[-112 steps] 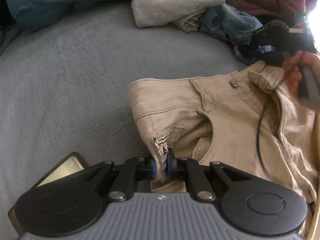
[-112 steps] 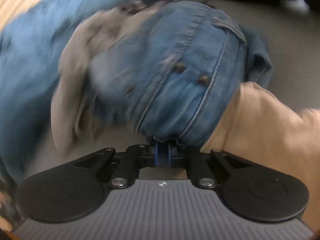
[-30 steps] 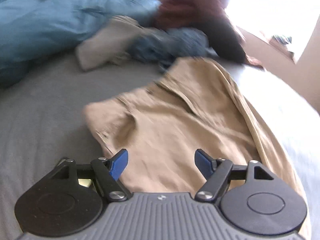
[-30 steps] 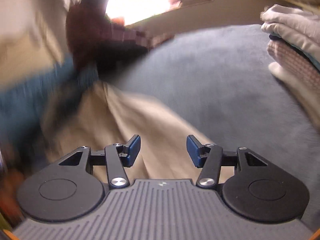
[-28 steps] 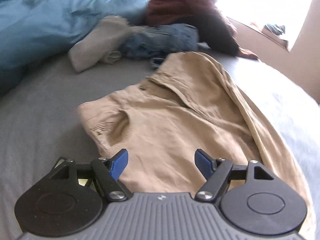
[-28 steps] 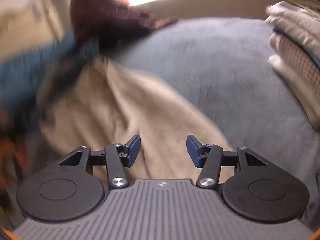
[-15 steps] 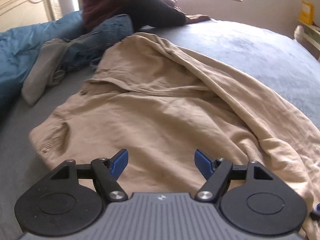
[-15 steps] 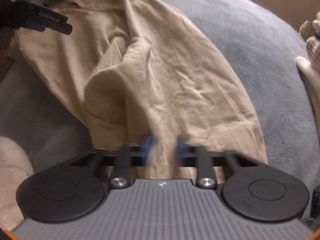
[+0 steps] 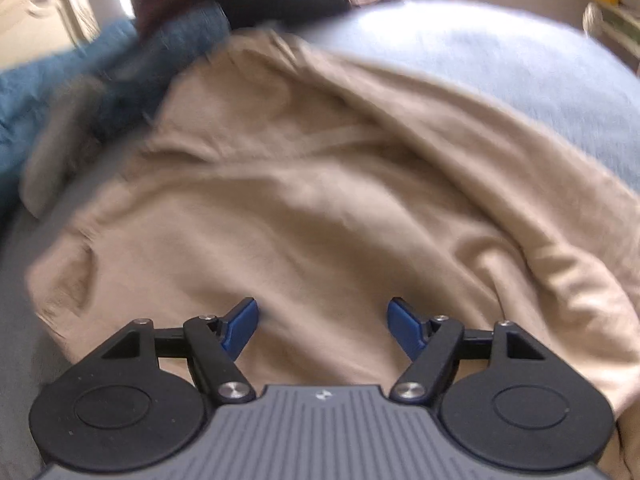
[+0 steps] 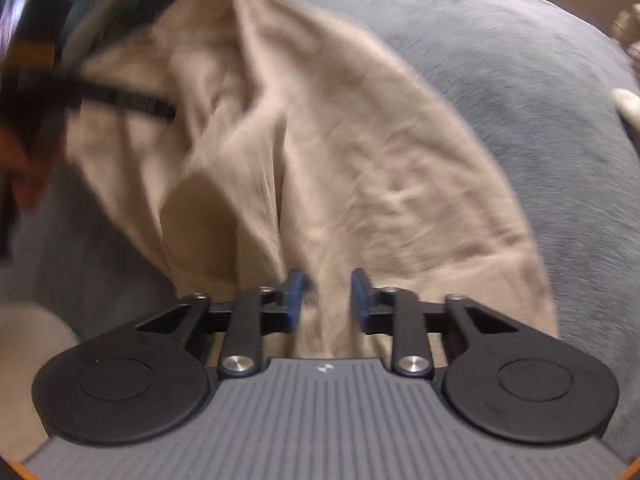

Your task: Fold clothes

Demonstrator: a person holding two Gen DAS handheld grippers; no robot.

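Bed: grey, filling the right of both views.
Trousers: tan, rumpled, spread across frame centre.
Left gripper: released, wide, over cloth at lower centre; best lowered onto one edge.
Right gripper: opening, a ridge of cloth between the pads, ungripped; best reclosed on the hem.

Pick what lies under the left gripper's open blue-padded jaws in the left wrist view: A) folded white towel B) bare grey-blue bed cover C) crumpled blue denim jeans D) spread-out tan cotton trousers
D: the left gripper stands open over the spread-out tan cotton trousers, with tan cloth filling the gap between its blue pads; the grey-blue bed cover shows only beyond the garment.
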